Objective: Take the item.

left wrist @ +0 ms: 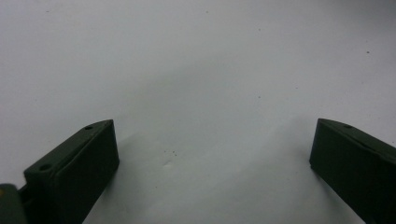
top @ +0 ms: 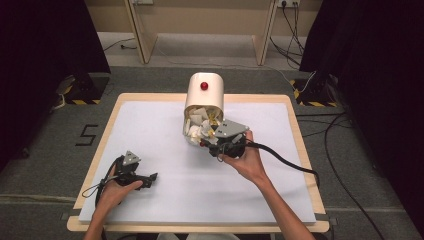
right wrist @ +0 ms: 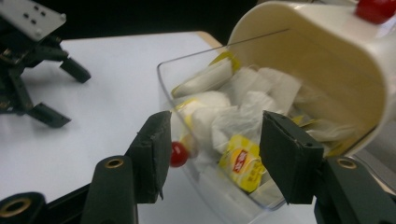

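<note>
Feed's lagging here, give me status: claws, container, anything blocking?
Left claw open, on the bare mat. Right claw open at the tipped container, around its clear drawer of tea bags. Nothing blocking.

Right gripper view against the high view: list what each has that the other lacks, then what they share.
Right gripper view alone: a yellow tea-bag packet with a red label, and a small red knob on the clear drawer, between the right gripper's open jaws.

High view alone: the whole white mat on the wooden table, the person's forearms, and the floor with cables.

Both: the cream container with its red button, the paper packets spilling forward, and the left gripper resting on the mat.
</note>
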Motion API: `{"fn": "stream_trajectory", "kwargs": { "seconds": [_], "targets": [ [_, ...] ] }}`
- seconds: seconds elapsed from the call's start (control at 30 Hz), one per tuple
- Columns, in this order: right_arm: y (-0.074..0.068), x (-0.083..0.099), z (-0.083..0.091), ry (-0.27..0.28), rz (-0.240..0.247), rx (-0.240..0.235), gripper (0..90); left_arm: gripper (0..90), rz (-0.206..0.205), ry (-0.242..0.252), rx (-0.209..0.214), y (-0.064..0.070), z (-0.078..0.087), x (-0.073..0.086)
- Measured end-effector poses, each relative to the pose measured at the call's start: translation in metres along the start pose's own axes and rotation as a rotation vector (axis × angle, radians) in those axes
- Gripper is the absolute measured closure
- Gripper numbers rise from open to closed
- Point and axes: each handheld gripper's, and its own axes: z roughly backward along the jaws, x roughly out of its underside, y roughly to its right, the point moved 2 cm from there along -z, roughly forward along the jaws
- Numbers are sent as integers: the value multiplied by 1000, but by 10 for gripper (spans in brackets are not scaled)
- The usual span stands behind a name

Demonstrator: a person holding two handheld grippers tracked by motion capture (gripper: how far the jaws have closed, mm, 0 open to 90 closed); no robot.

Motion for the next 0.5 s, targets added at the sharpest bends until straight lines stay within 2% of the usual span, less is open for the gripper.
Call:
{"fn": "stream_trajectory", "kwargs": {
  "seconds": [0.1,0.17,0.27,0.37,0.5],
  "targets": [
    [5,-4,0,25,-35,15,462,2,0,0,0,0,0,0],
    [9,-7,-3,24,-50,37,469,2,0,0,0,0,0,0],
    [11,-9,-8,23,-69,45,475,2,3,1,0,0,0,0],
    [12,-11,-18,-2,-91,54,480,2,4,2,0,0,0,0],
    [14,-8,-29,-53,-100,62,539,2,3,2,1,0,0,0]
  ]
}}
